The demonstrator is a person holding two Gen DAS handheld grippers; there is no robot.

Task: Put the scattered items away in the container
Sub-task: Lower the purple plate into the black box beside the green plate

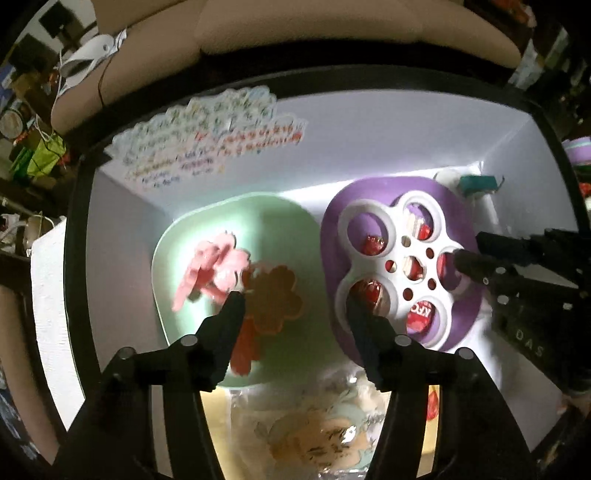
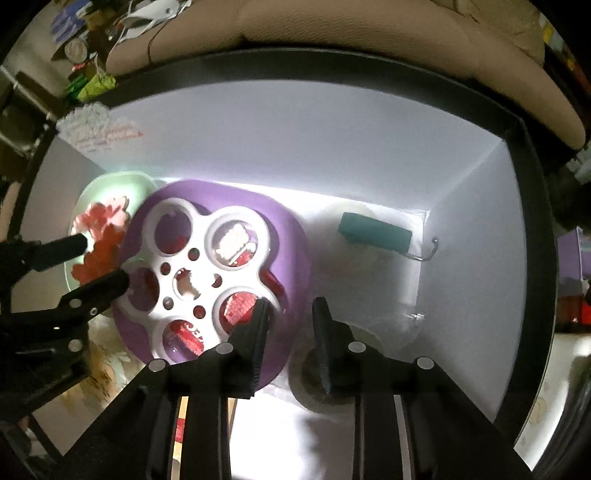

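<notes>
A pale green bowl (image 1: 288, 229) sits in the white box with a black rim (image 1: 258, 162), holding pink (image 1: 214, 266) and orange (image 1: 275, 291) flower-shaped pieces. My left gripper (image 1: 295, 301) is open astride the bowl's right rim, one finger inside by the orange piece and the other outside; the pads do not touch the rim. Beside it sits a purple bowl (image 2: 291, 258) with a white holed insert (image 2: 207, 221) over red packets (image 2: 240, 306). My right gripper (image 2: 291, 306) is shut on the purple bowl's right rim, one finger inside and one outside.
A teal block with a wire hook (image 2: 373, 232) lies at the box's back right corner. A clear round roll (image 2: 373, 332) lies under my right gripper. A sticker sheet (image 1: 207, 133) is on the back wall. A printed bag (image 1: 314, 435) lies at the front. A beige sofa (image 1: 295, 26) stands behind the box.
</notes>
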